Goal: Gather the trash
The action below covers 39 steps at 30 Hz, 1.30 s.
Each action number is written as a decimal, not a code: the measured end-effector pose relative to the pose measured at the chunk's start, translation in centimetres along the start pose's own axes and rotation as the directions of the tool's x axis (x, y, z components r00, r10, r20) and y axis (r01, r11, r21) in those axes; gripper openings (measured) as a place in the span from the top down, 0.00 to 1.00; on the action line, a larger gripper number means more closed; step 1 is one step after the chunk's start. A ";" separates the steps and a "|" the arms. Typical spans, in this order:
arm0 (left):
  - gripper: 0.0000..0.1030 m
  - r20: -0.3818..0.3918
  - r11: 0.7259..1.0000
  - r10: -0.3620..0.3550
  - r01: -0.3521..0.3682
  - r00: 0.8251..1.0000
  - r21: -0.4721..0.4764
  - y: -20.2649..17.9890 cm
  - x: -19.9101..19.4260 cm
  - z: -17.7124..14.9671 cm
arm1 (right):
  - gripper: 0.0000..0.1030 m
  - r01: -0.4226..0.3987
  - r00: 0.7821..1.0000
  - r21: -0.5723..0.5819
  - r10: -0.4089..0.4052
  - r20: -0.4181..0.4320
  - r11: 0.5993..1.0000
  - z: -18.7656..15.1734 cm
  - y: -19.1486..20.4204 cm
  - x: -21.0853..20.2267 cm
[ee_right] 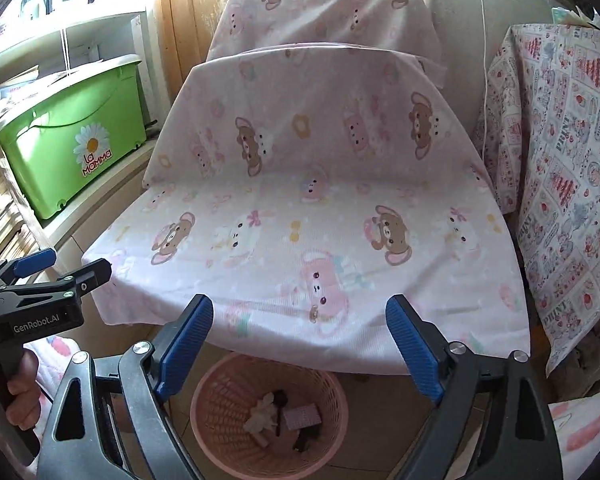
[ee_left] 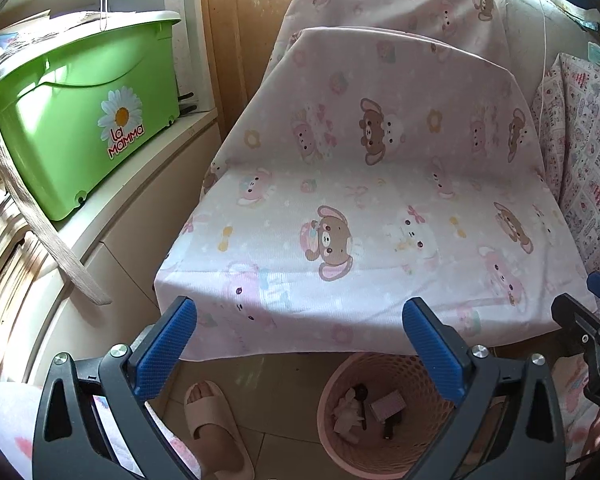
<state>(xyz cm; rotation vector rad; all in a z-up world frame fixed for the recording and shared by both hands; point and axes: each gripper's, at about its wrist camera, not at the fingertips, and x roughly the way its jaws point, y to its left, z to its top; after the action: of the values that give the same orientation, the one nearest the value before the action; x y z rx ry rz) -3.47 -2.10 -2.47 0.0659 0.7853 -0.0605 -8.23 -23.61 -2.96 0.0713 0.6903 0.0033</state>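
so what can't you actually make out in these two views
- Pink basket: its trash is too small to name in either view.
- Under the sheet-covered seat: hidden by the cloth in both views.
- Green bin: contents hidden by its wall.
- Left gripper and right gripper: open, empty.

Basket (ee_right: 269, 412): on the floor, near, below the covered seat's (ee_right: 300, 248) front edge.
Trash (ee_right: 284, 416): in the basket.
Bin (ee_right: 76, 136): far left, on a shelf.

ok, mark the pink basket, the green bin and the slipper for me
pink basket (ee_right: 220, 384): right wrist view, bare inner wall, left side.
green bin (ee_left: 60, 128): left wrist view, front wall left of the daisy sticker.
slipper (ee_left: 210, 404): left wrist view, strap over the toes.
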 end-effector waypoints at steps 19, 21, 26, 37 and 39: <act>0.01 0.010 0.999 0.013 -0.014 1.000 0.031 -0.6 -0.1 -0.4 | 0.13 0.026 1.000 0.005 -0.026 -0.007 1.000 0.1 -0.3 0.0; 0.01 0.014 0.999 0.017 -0.017 1.000 0.034 -0.6 -0.2 -0.4 | 0.13 0.024 1.000 0.014 -0.024 -0.005 1.000 0.2 -0.5 0.0; 0.01 0.023 0.999 0.028 -0.029 0.999 0.043 -0.6 -0.2 -0.5 | 0.13 0.030 1.000 0.023 -0.030 -0.002 0.999 0.3 -0.8 -0.1; 0.01 0.019 0.999 0.026 -0.027 0.999 0.042 -0.7 -0.2 -0.5 | 0.13 0.029 1.000 0.027 -0.029 -0.004 0.999 0.3 -1.1 0.0; 0.01 0.018 0.999 0.025 -0.025 1.000 0.045 -0.8 -0.1 -0.5 | 0.13 0.028 1.000 0.032 -0.028 -0.006 0.999 0.3 -1.1 0.0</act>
<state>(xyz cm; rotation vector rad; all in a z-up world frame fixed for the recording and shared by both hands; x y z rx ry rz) -3.97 -2.83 -2.78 0.1178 0.7660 -0.0549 -8.06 -24.75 -2.77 0.0924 0.6970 -0.0341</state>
